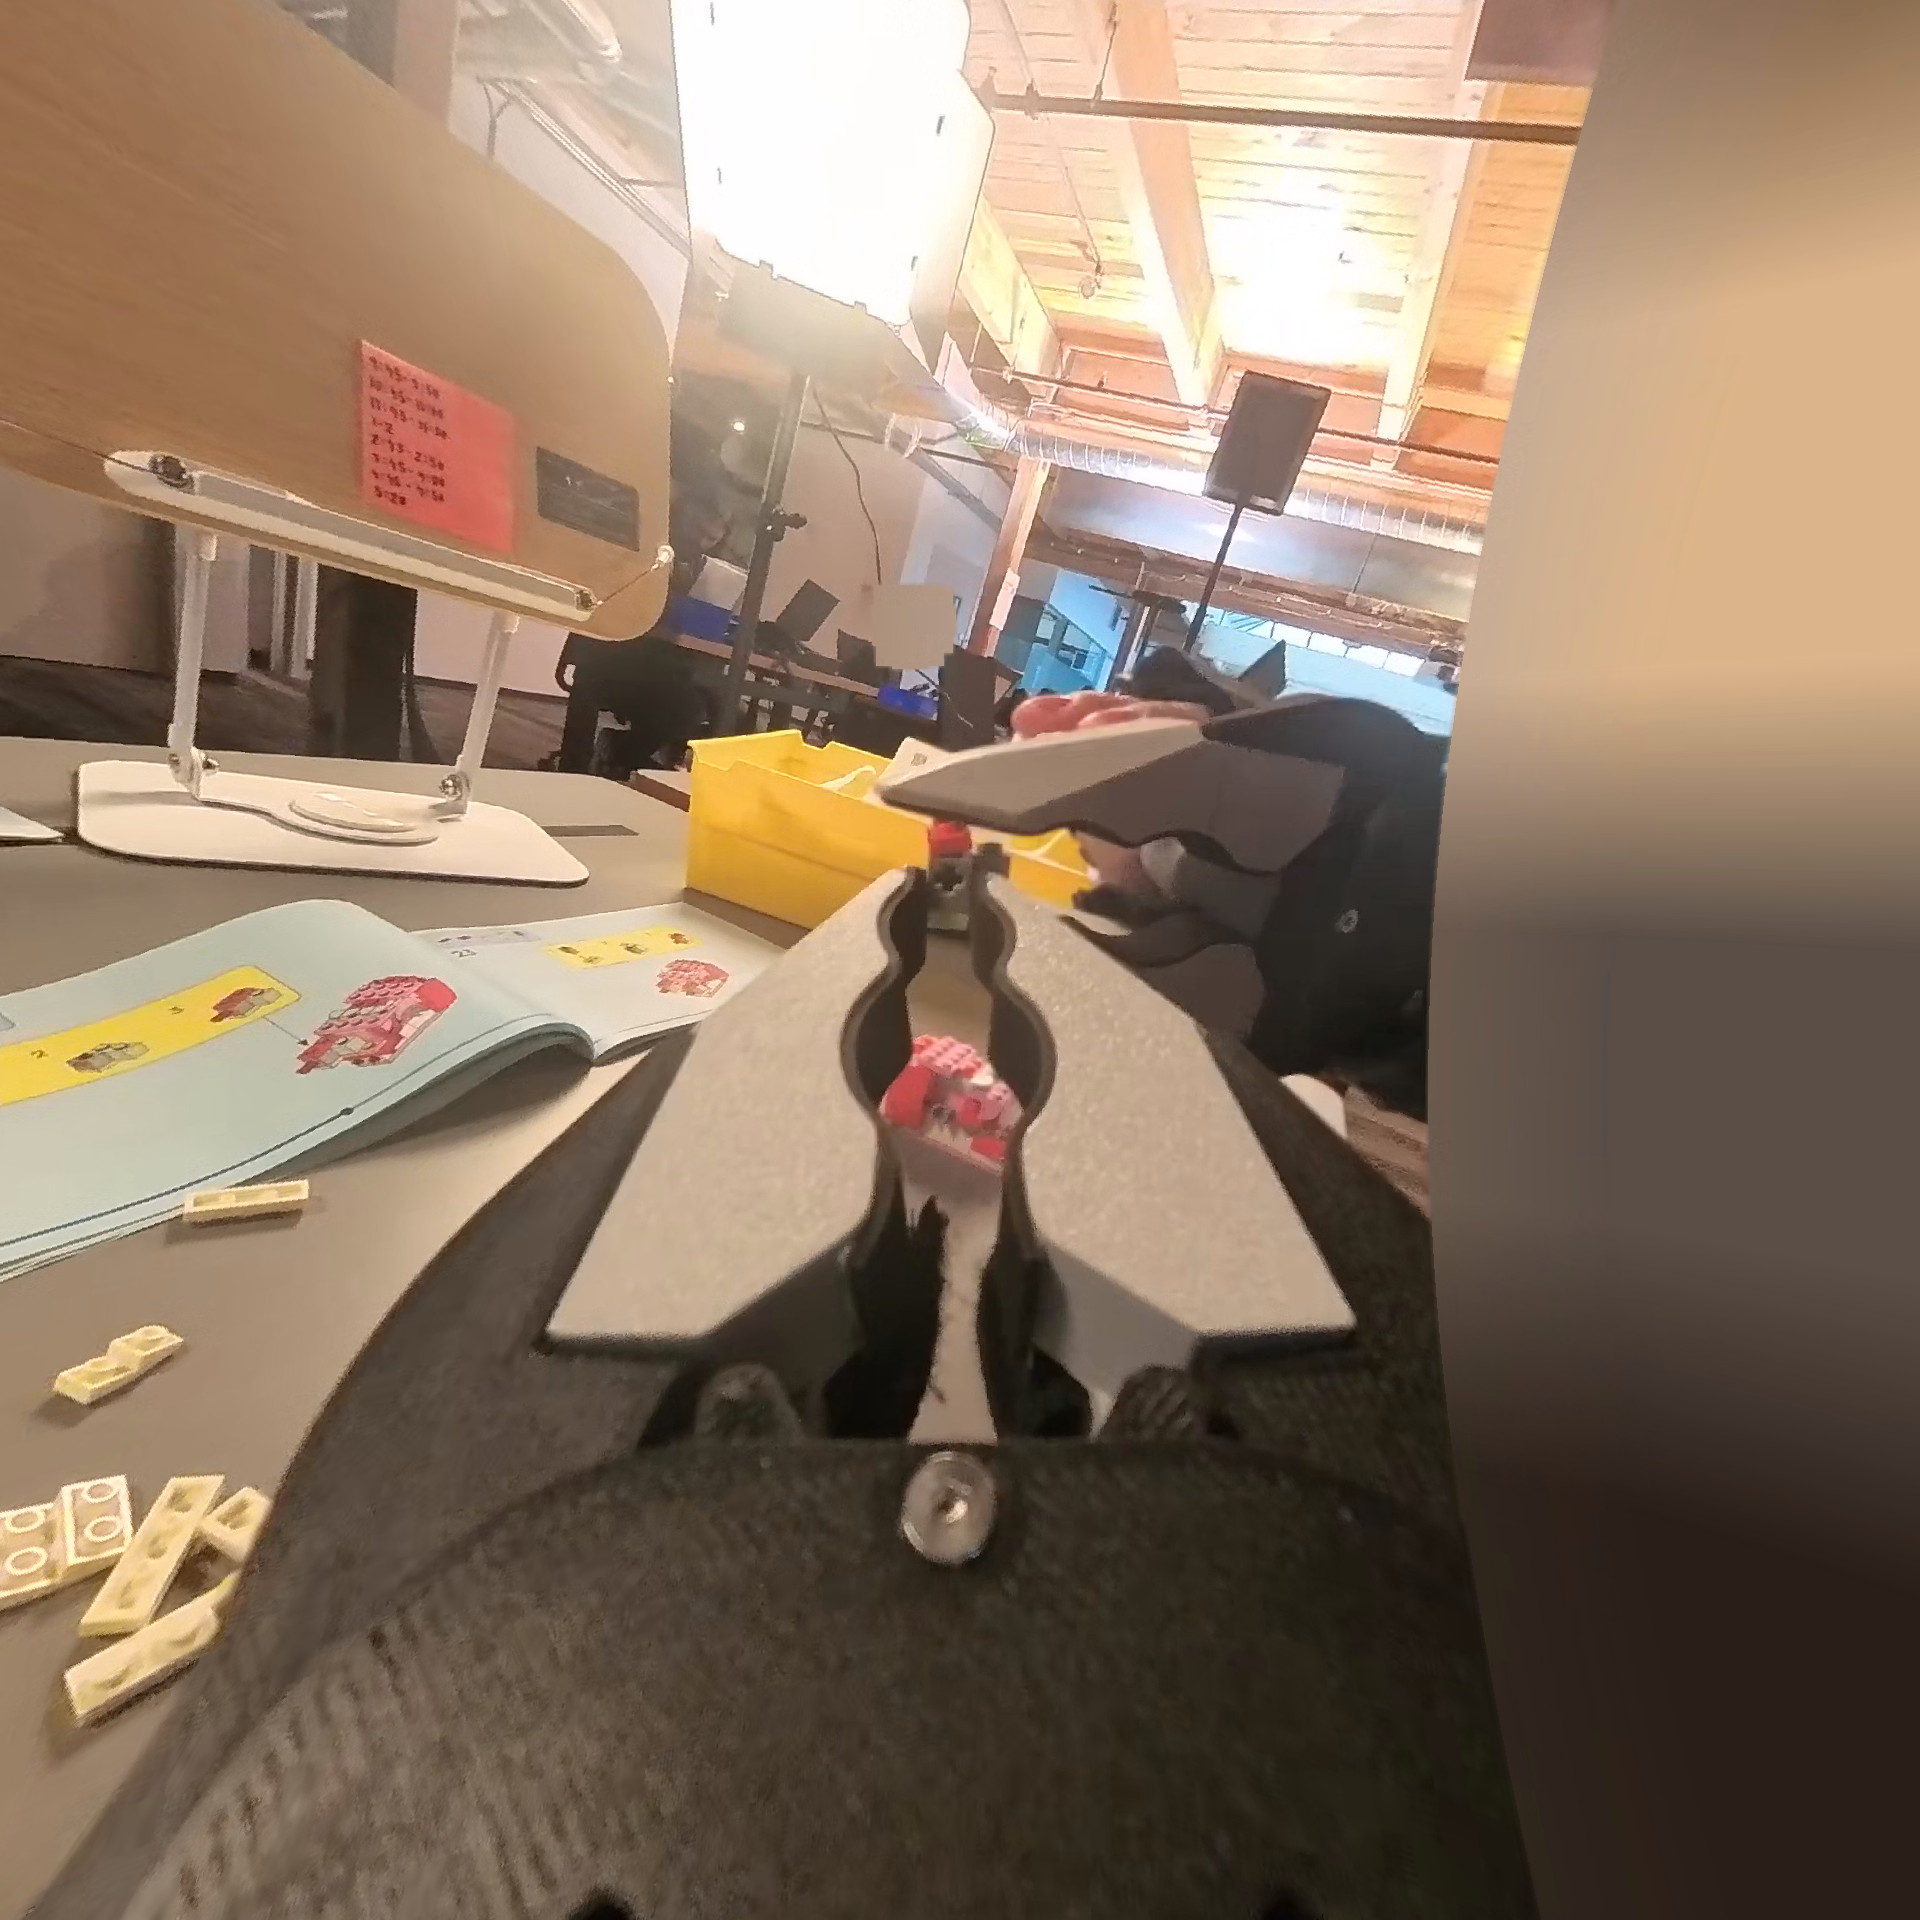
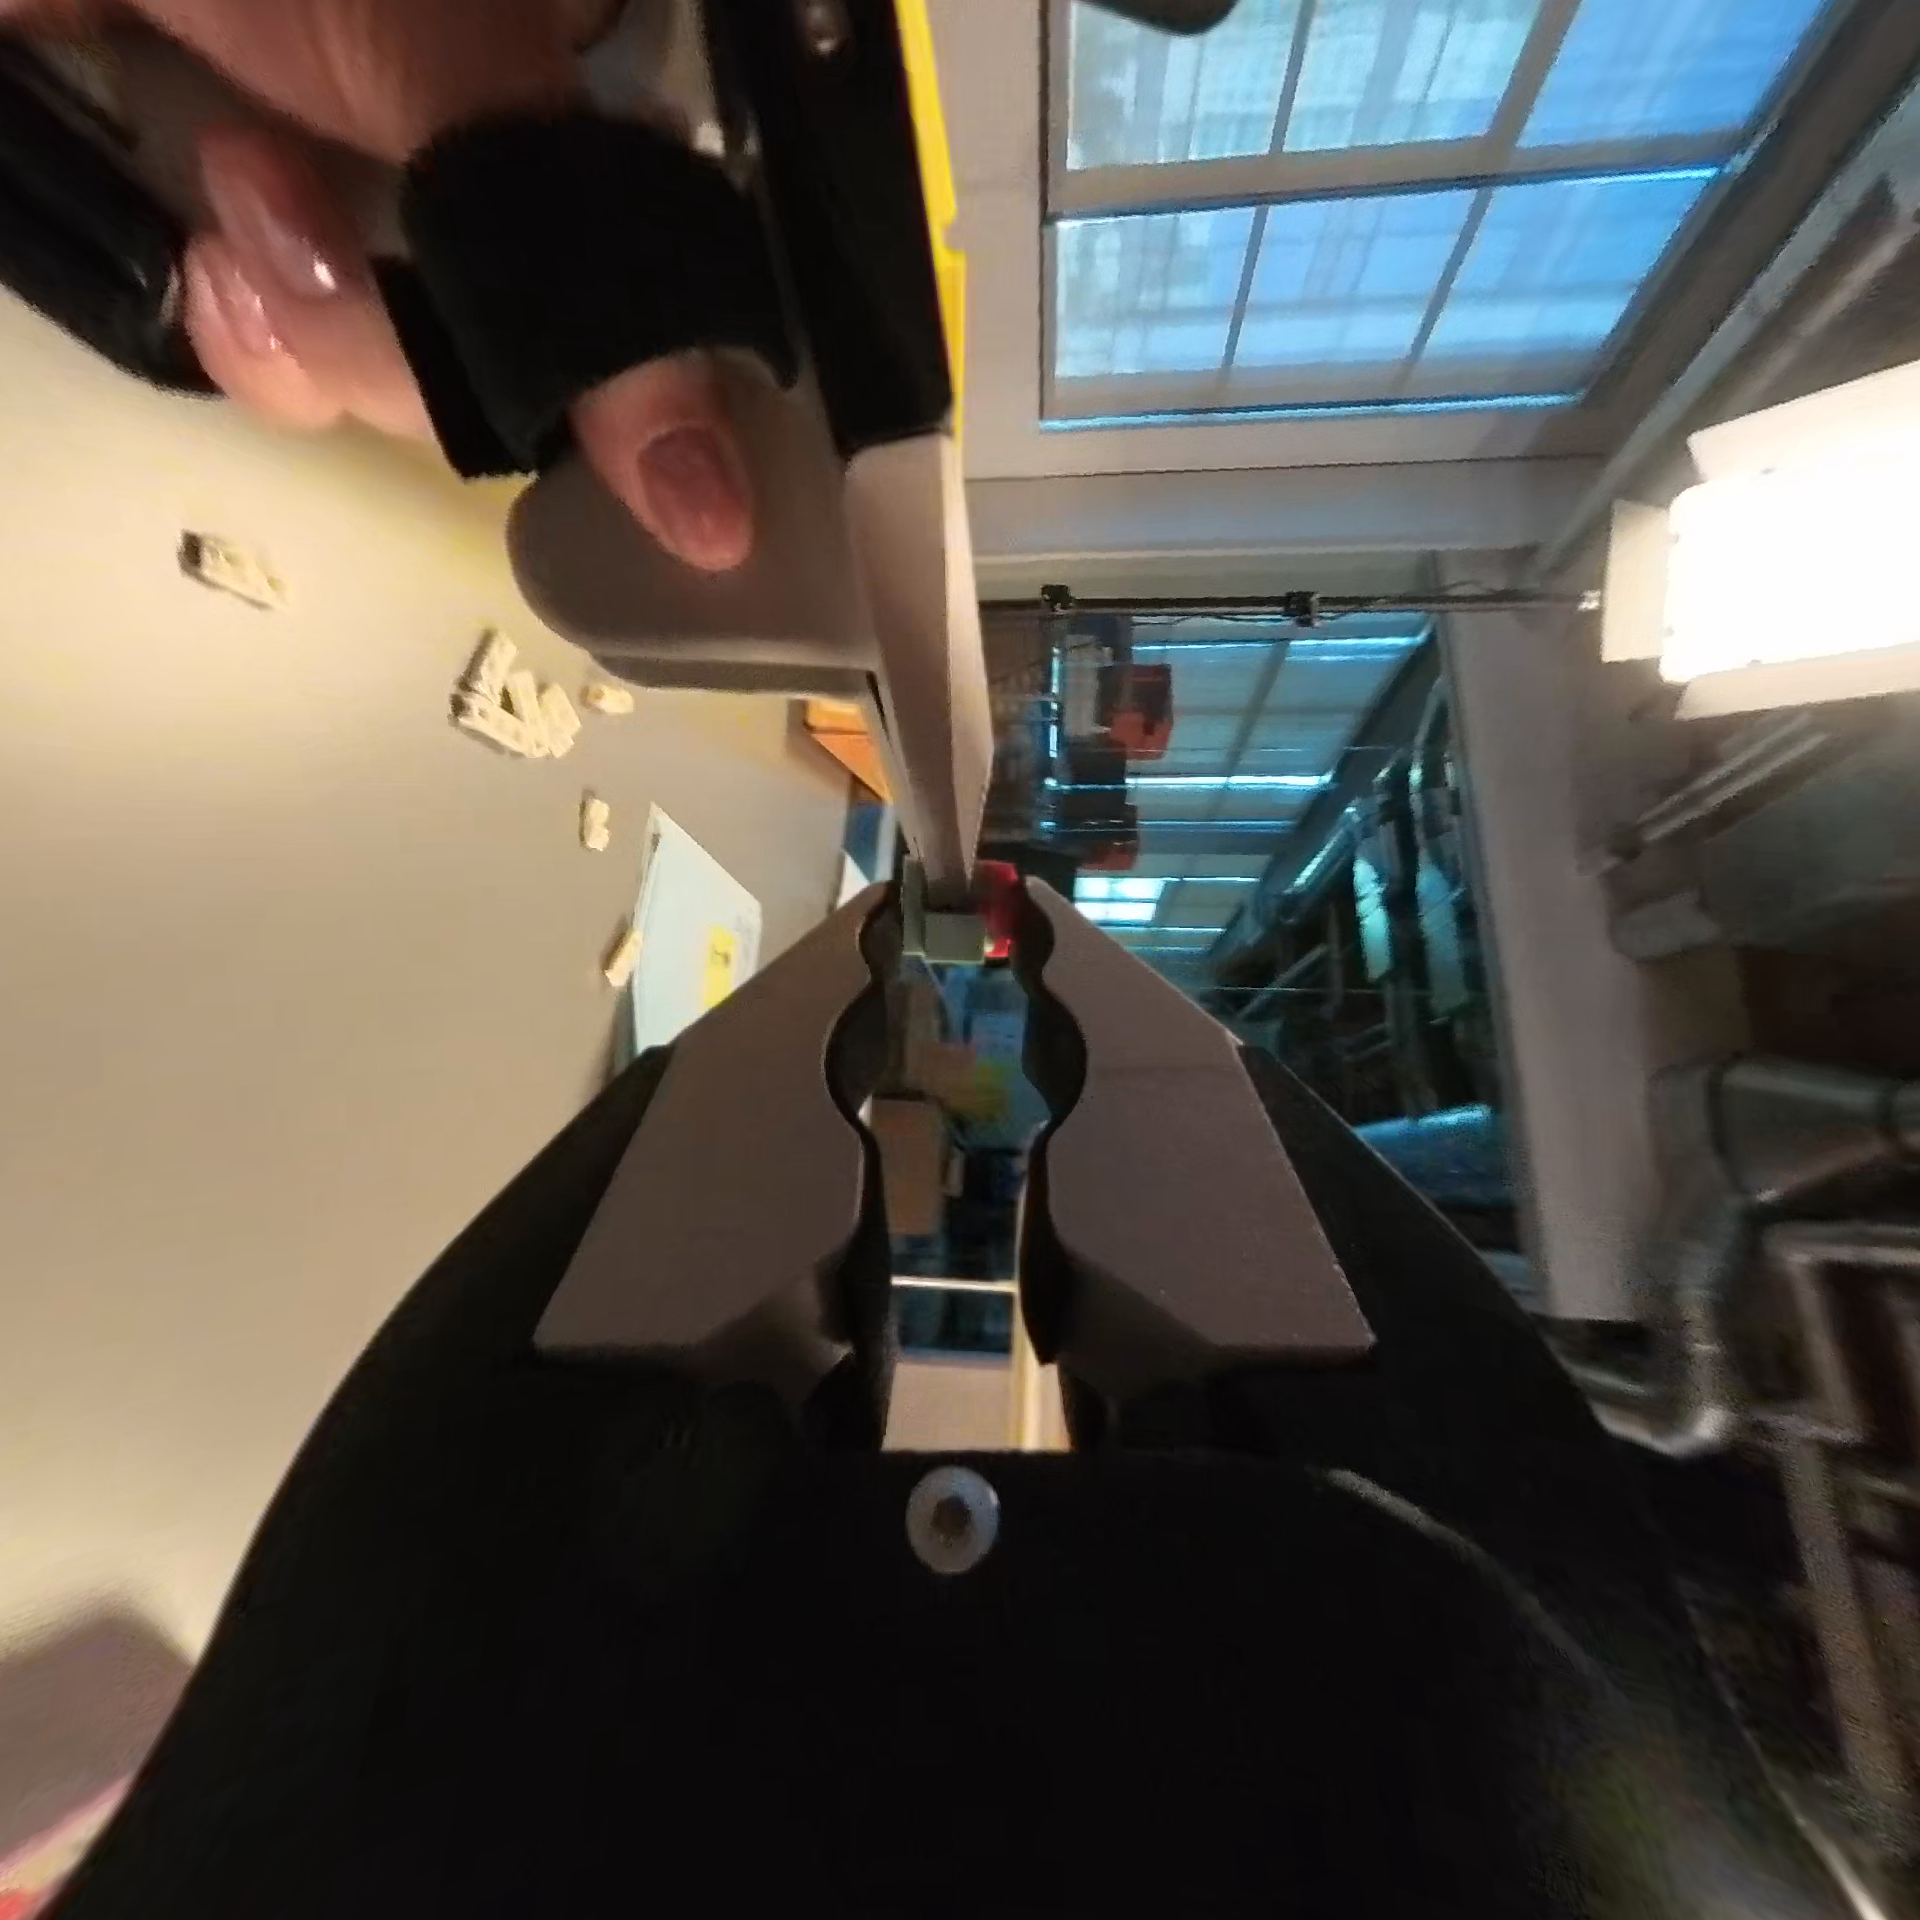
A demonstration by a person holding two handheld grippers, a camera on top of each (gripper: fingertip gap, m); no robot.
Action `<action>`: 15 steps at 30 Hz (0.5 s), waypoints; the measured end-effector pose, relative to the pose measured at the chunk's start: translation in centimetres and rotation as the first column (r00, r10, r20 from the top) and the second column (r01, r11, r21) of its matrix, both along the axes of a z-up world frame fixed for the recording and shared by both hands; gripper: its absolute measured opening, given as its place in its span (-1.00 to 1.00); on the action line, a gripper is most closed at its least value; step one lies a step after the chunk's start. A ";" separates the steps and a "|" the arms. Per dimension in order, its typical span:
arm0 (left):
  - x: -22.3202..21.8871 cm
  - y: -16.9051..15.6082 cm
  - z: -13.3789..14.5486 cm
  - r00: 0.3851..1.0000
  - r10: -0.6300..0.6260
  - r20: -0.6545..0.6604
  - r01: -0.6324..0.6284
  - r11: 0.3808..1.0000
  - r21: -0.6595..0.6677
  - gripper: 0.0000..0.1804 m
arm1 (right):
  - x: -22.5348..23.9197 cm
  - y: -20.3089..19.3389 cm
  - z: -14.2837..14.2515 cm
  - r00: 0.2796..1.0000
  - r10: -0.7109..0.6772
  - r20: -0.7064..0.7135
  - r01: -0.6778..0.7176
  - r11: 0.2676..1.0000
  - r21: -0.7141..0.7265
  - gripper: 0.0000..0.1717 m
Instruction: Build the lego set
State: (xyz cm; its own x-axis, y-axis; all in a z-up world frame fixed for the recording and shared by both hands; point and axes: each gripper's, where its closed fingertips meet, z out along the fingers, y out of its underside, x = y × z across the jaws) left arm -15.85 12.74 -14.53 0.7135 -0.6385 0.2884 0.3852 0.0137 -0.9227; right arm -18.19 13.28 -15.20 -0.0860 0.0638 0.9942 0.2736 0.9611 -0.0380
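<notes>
In the left wrist view my left gripper (image 1: 951,883) is shut on a small grey-and-red brick piece (image 1: 948,868), held above the grey table (image 1: 520,1299). The right gripper's upper finger (image 1: 1039,774) reaches in from the right over the piece's red part. In the right wrist view my right gripper (image 2: 961,920) is shut on the same piece (image 2: 945,930), one pad on the grey brick and the other on the red part. The left gripper's finger (image 2: 930,727) comes down from above onto the grey brick. A pink-and-red brick model (image 1: 951,1101) shows through the left fingers' gap.
An open instruction booklet (image 1: 260,1049) lies at the left, with several cream flat plates (image 1: 125,1548) nearer me. A yellow bin (image 1: 790,831) stands behind the grippers. A wooden board on a white stand (image 1: 312,831) is at the far left. A person's hand (image 2: 675,488) grips the left tool.
</notes>
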 end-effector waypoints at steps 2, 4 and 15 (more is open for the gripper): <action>0.1 -0.1 -0.2 1.000 -0.012 0.003 0.012 1.000 -0.003 -0.93 | 0.2 0.0 -0.1 1.000 0.011 0.009 -0.010 0.999 -0.040 -0.77; 0.3 -0.1 -0.2 1.000 -0.016 0.003 0.016 1.000 -0.003 -0.93 | 0.3 0.0 -0.1 1.000 0.016 0.008 -0.016 0.999 -0.038 -0.77; 0.1 0.3 -0.9 1.000 0.002 0.003 -0.002 0.999 -0.037 -0.93 | 0.2 0.3 -0.6 0.999 -0.014 0.033 0.013 0.999 0.039 -0.78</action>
State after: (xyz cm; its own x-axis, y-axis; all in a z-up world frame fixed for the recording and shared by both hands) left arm -15.75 12.99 -15.41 0.7135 -0.6262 0.3142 0.3885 -0.0196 -0.9213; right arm -17.95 13.56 -15.76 -0.1180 0.0263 0.9927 0.2873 0.9578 0.0088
